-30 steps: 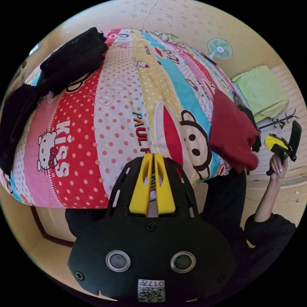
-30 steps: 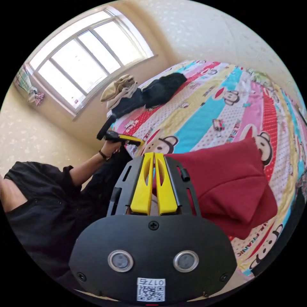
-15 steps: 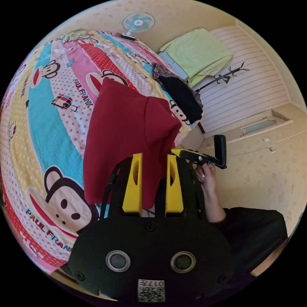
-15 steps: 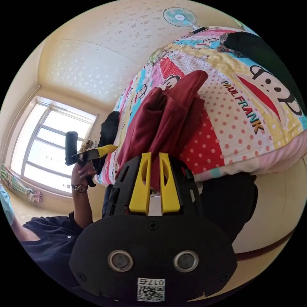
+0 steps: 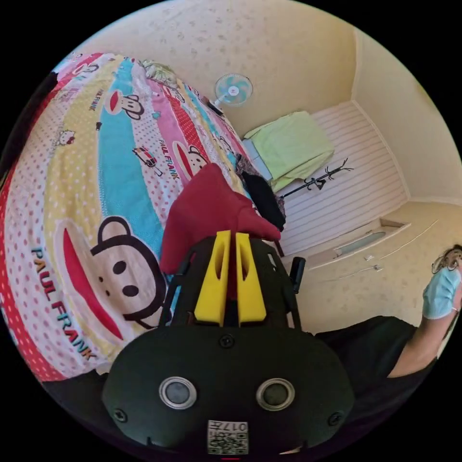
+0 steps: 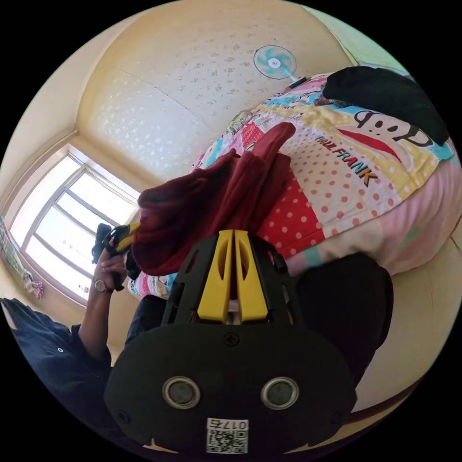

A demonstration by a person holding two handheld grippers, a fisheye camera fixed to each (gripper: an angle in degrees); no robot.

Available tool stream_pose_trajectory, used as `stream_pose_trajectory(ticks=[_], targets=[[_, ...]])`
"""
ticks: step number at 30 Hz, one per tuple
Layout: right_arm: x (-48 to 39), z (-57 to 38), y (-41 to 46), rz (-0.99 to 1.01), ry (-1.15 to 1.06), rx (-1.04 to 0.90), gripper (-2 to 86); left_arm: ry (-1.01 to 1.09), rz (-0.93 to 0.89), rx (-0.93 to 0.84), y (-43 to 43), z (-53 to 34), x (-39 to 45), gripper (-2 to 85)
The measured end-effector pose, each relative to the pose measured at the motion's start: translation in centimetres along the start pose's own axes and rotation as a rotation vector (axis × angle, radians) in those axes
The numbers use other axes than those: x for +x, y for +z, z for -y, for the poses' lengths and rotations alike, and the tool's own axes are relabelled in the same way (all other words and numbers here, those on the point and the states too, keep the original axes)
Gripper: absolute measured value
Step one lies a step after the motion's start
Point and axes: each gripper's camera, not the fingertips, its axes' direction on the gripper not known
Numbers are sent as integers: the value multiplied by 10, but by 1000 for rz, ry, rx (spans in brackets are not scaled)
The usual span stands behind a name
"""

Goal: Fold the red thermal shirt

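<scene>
Where the cartoon-print bedspread [image 5: 82, 192] covers the bed, the red thermal shirt [image 5: 207, 211] is seen bunched near its edge, partly lifted off the cover. Beyond it, a dark garment [image 5: 263, 201] is laid on the same bedspread, and a green cloth [image 5: 291, 147] is draped over furniture by the wall, beside a small fan [image 5: 233, 90]. In the right gripper view, the shirt [image 6: 211, 207] is gathered into thick folds. The left gripper [image 5: 230, 238] is clenched, a strip of red fabric being pinched between its yellow jaws. The right gripper [image 6: 233, 236] is likewise clamped on a fold of the shirt. The left gripper [image 6: 120, 238] is also seen at the shirt's far end, held by a hand [image 6: 108, 264].
</scene>
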Motion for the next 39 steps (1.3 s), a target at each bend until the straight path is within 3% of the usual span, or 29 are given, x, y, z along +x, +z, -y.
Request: stream_pose_trajectory(ticks=[3,5,8,12,17,20,24,26,29,35,39], targets=[[4,-2,2,-11,-28,13,6,-93,36,142,-61,-16,-29,-3],[7,-4,2,-7,-38,34,7,-307,28,356,-104,-48,-72,-6],[13,-5,2,8,-51,62,11,-435,16,362,-120,-75,-105,-6],[16,-7,0,17,-95,101,33,-325,-45,160,-71,-60,-87,8],[25,-8,-4,34,-111,146,86,-136,-170,-94,38,9,-13,178],[35,-9,-7,48,-101,178,115,11,14,-98,83,48,46,193],[48,-5,-1,32,-57,154,121,102,249,104,123,75,101,188],[54,-3,2,33,-38,136,121,126,365,33,170,97,117,170],[58,-1,3,36,-44,151,120,192,361,-50,211,116,138,163],[70,3,5,74,-27,167,123,348,364,108,214,123,206,125],[76,7,8,86,-30,163,126,356,419,-46,255,160,211,124]])
